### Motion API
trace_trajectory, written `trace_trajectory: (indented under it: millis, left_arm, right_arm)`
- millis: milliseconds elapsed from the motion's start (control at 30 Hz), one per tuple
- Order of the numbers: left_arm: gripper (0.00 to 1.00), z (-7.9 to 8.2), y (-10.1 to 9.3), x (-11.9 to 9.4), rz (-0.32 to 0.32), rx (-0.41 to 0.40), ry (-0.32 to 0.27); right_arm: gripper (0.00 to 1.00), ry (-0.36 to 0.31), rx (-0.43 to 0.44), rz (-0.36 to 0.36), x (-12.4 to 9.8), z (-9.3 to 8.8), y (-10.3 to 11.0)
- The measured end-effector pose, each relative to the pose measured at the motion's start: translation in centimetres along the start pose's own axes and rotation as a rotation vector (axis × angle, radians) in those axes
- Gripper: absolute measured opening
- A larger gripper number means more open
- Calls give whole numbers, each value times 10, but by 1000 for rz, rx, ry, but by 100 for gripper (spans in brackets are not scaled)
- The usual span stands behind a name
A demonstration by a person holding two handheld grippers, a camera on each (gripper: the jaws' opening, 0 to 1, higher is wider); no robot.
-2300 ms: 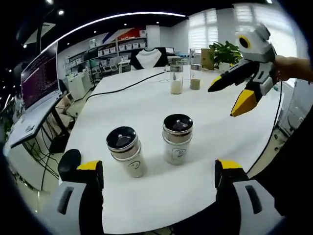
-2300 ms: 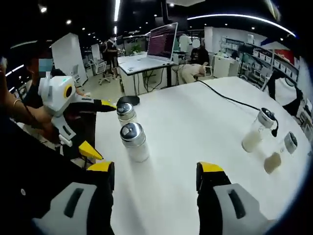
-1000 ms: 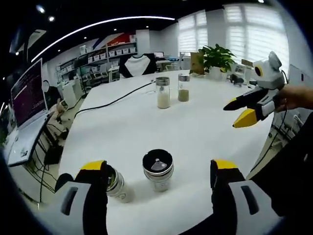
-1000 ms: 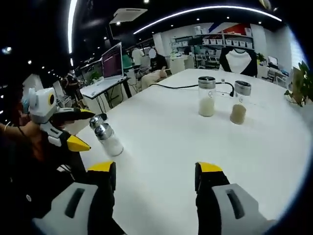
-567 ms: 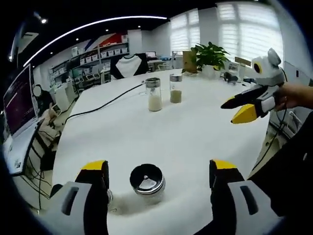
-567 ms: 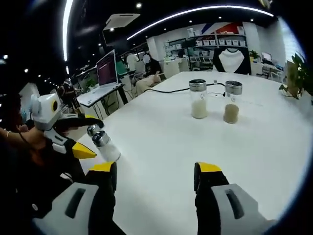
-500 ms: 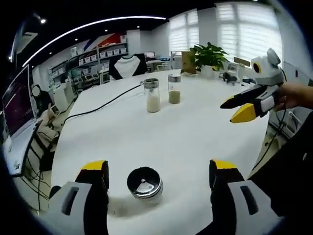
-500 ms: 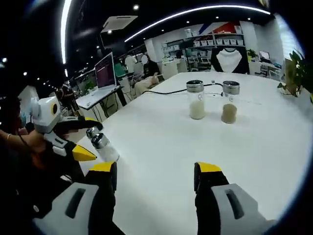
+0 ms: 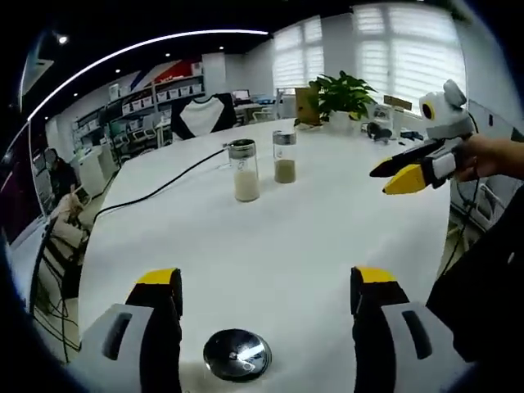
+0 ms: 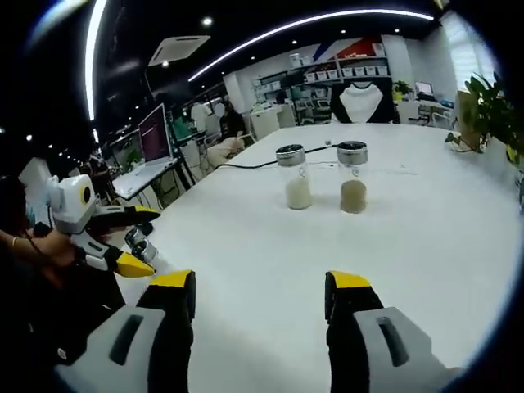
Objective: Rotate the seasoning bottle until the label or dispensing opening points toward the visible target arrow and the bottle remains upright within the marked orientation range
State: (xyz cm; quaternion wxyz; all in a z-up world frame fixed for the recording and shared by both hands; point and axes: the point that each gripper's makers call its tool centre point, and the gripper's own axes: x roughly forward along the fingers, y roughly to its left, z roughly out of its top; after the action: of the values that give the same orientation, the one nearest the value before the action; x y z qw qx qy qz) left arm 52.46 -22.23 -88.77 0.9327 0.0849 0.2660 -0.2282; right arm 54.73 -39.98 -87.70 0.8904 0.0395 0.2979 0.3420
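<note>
Bottle (image 9: 237,355) between wide jaws; two bottles (image 9: 243,170) beyond.

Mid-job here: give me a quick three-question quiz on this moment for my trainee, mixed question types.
1. True or false: the left tongs are open.
2. How many jars stand upright mid-table, near the cable?
3. The near bottle lies: A) between the left tongs' jaws, B) beside the plant, C) in the right tongs.

Key: 1 true; 2 two; 3 A.
</note>
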Motion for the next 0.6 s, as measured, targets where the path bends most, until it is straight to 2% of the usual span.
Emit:
trace_trajectory:
  millis: [167, 333, 600]
  left_arm:
    - [90, 7, 0, 2, 2, -1, -5]
    - [90, 8, 4, 1, 20, -8, -5]
    - [89, 2, 10, -2, 60, -66, -4]
  right_arm:
    - [64, -28, -11, 8, 8, 18, -10]
    - [63, -53, -4, 41, 22, 34, -11]
    - [62, -39, -74, 103, 48, 57, -10]
